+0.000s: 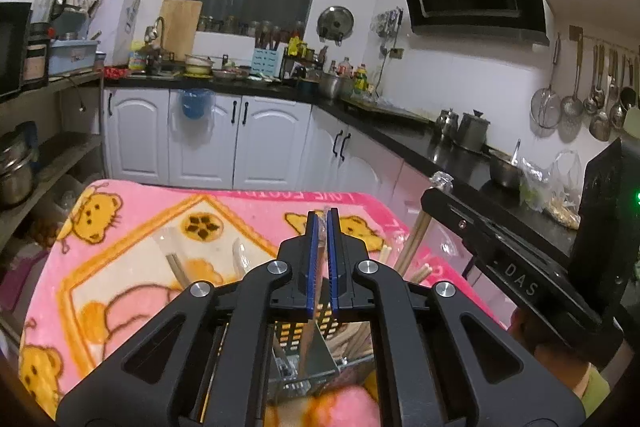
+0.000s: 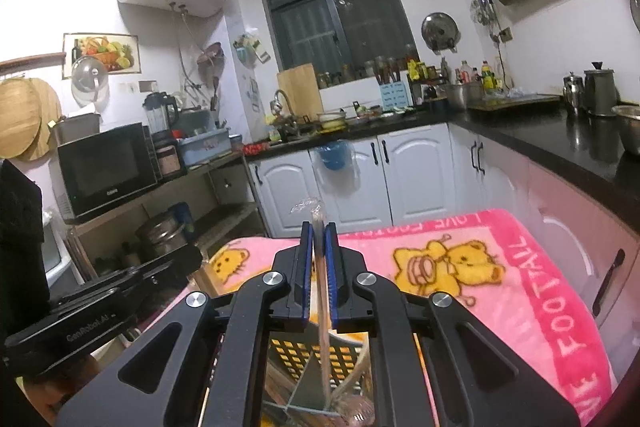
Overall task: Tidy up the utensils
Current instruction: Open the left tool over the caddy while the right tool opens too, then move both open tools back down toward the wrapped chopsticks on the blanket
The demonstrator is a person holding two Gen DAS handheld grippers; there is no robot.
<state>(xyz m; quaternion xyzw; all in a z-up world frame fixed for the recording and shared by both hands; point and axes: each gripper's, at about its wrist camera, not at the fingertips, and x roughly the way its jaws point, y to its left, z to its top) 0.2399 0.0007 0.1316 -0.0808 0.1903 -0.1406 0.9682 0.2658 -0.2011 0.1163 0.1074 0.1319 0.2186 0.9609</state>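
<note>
My left claw is closed on a thin utensil whose kind I cannot make out, its lower end reaching into the perforated utensil holder below. My right claw has its blue pads a little apart, with a plastic-wrapped pair of chopsticks standing between them; I cannot tell whether the pads press on it. The chopsticks' lower end sits inside the holder, at the near edge of the counter under a pink bear blanket. More wrapped chopsticks lie mid-blanket.
</note>
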